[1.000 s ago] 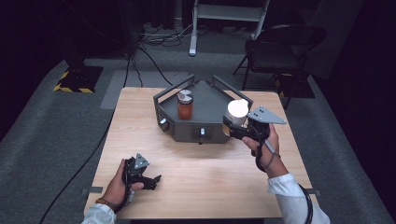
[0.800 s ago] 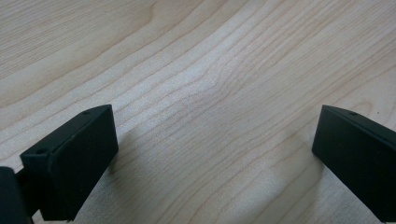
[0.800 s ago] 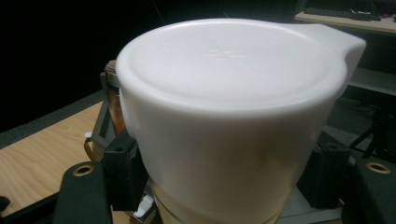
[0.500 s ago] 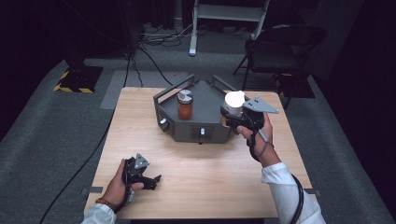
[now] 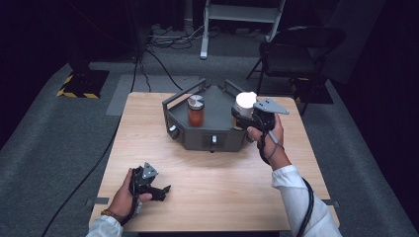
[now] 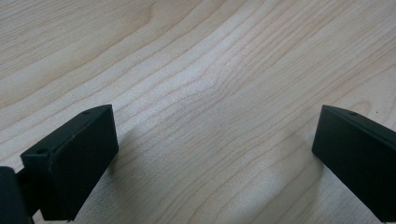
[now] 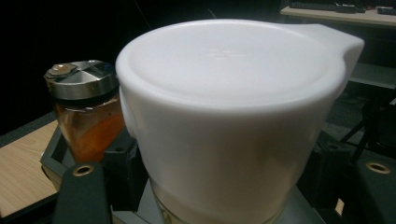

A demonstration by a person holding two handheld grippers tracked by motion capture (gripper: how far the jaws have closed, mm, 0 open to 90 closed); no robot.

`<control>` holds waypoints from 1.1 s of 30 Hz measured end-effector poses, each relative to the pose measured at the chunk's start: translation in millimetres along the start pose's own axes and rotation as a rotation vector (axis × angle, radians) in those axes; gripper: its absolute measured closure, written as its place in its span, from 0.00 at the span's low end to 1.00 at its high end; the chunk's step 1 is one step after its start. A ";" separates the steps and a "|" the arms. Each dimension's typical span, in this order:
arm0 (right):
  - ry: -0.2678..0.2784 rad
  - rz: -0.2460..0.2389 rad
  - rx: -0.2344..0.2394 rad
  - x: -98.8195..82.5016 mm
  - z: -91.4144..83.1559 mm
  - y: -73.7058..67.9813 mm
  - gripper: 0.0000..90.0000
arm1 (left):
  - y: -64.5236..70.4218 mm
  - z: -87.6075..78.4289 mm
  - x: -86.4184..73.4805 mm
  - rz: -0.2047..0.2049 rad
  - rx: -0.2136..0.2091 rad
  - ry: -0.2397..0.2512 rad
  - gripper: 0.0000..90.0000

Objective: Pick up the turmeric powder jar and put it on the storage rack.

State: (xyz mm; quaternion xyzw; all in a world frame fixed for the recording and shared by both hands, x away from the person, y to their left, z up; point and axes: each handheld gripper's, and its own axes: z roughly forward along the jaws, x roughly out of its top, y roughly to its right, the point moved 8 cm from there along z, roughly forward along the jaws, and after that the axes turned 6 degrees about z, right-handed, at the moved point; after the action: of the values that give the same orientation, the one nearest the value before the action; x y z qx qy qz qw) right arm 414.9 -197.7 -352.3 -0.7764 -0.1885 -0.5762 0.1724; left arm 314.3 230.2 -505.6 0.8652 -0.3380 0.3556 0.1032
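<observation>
On the light wooden table (image 5: pixel 207 187) stands a dark grey angular tray (image 5: pixel 197 140) with raised rails and small knobs on its front wall. Inside it, toward the left, an orange-filled glass jar (image 5: pixel 195 114) with a silver metal lid stands upright. The right gripper (image 5: pixel 245 116), held in the person's right hand (image 5: pixel 264 136) above the tray's right part, has its jaws closed on a second jar with a white lid (image 5: pixel 245 101); this jar is upright, over the tray's right corner, well apart from the orange jar. In the right gripper view the white lid (image 7: pixel 238 84) looms close, with a pour tab jutting to the upper right and clear glass just showing beneath it, while the silver-lidded jar (image 7: pixel 86 112) stands behind to the left. Whether the white-lidded jar's base touches the tray floor cannot be told. The left gripper (image 5: pixel 155 190) rests low over the near left part of the table in the person's left hand (image 5: pixel 126 197), away from the tray. In the left gripper view its two black jaws stand wide apart with bare wood grain (image 6: pixel 205 93) between them and nothing held.
</observation>
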 end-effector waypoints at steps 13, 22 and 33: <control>-0.021 0.010 -0.029 -0.9 19.2 5.4 0.33 | -0.2 0.1 0.0 0.002 -0.001 0.001 0.00; -0.037 0.006 -0.028 -3.3 32.8 0.9 0.33 | 0.1 0.0 0.0 0.003 0.000 0.001 0.00; -0.045 0.011 -0.033 -9.5 40.7 -1.5 0.33 | -0.1 0.1 0.0 0.006 -0.004 0.001 0.00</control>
State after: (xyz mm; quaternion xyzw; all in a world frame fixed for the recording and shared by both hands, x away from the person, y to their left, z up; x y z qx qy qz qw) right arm 445.5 -177.6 -372.6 -0.7928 -0.1788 -0.5606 0.1585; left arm 314.5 230.3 -505.6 0.8638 -0.3414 0.3557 0.1037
